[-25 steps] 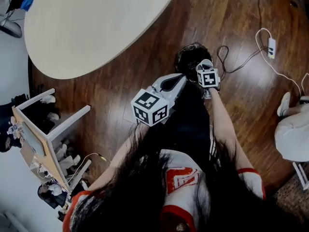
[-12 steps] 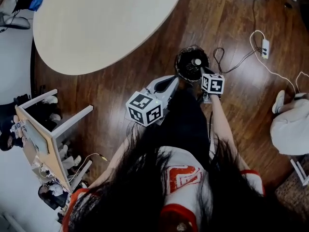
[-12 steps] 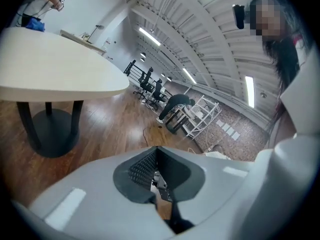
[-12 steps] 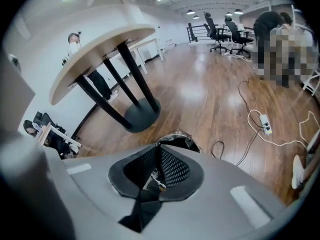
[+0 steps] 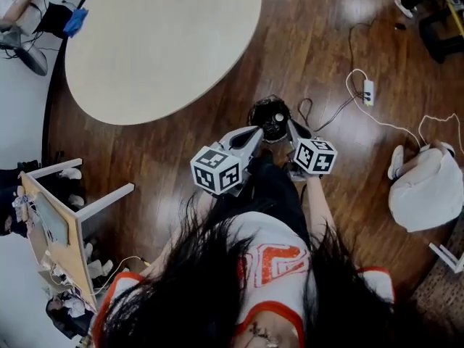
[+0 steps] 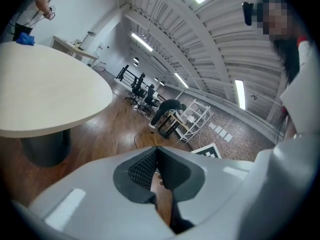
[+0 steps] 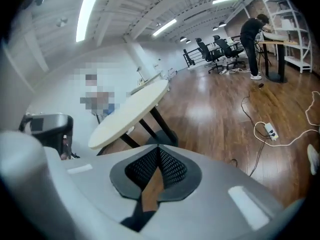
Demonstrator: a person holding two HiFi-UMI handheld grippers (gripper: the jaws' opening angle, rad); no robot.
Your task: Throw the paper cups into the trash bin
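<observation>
Both tongs hang above the trash bin (image 5: 258, 110), which stands on the wooden floor beside the round bench (image 5: 159, 42). The left tongs (image 5: 258, 130) are closed with nothing between the pads, as the left gripper view shows (image 6: 156, 151). The right tongs (image 5: 292, 127) have just been closing and now they are shut too, with only the floor visible behind the pads (image 7: 159, 150).

Inside the bin there is a small pale round thing (image 5: 278, 117), most probably a paper cup that already lies there. I see no other cup, neither in the tongs nor on the visible part of the bench.

To my judgement the drop is done and the step now is to leave the bin. To do it well, the tongs should go straight up and away from the rim, so that the light bin is not tipped. If more cups wait on the bench, the tongs should open before they come near a cup and take it gently at the wall, because thin paper is easily crushed. The cable (image 5: 341, 100) on the floor near the bin needs care from the feet.
</observation>
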